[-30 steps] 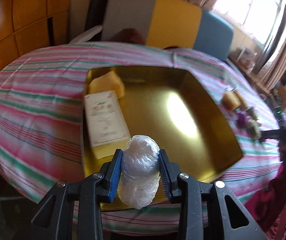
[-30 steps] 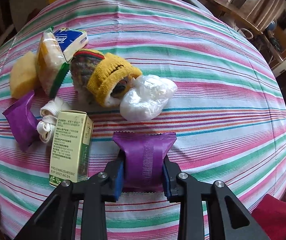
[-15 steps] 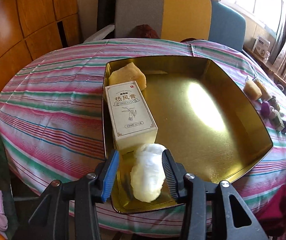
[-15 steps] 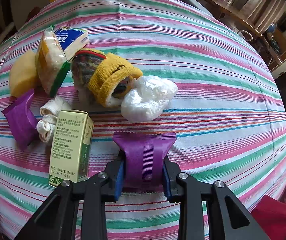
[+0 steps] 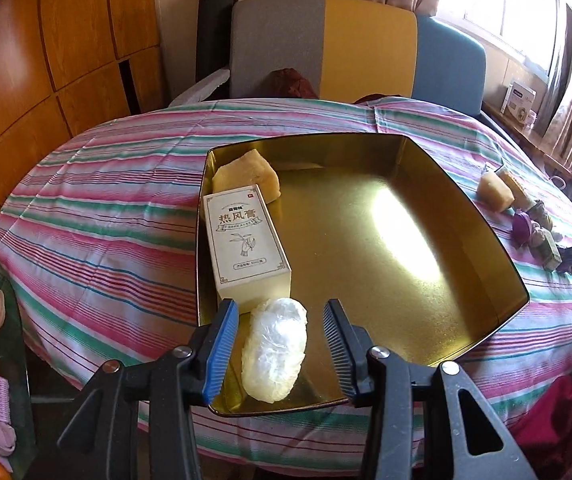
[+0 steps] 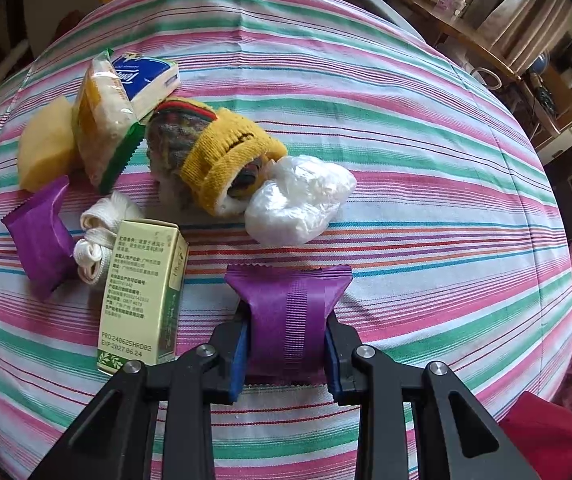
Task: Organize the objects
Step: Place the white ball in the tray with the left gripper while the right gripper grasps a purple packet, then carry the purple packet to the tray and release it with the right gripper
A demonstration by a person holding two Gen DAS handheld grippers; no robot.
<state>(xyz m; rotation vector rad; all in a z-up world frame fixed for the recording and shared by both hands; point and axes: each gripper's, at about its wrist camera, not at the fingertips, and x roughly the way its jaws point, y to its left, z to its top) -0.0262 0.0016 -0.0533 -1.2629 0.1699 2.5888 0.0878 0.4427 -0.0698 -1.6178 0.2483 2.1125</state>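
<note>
In the left wrist view a gold tin tray (image 5: 498,240) holds a yellow sponge (image 5: 245,176), a white carton (image 5: 243,240) and a wad of clear plastic wrap (image 5: 273,350) at its near edge. My left gripper (image 5: 281,354) stands open around that wad, with a gap on each side of it. In the right wrist view my right gripper (image 6: 286,350) is shut on a purple snack packet (image 6: 288,312) just above the striped cloth. Beyond it lie a second plastic wad (image 6: 300,204), a rolled yellow sock (image 6: 213,156) and a green carton (image 6: 141,292).
More loose items sit left of the sock: a tissue pack (image 6: 145,76), a cracker packet (image 6: 103,120), a yellow sponge (image 6: 45,148), another purple packet (image 6: 39,236) and a white strap (image 6: 101,236). A chair (image 5: 346,48) stands behind the round table (image 5: 97,208).
My left gripper has let go of the plastic wad, which now lies in the tray's near corner, and its jaws have spread. The left view has tilted up. The right gripper has held still.
</note>
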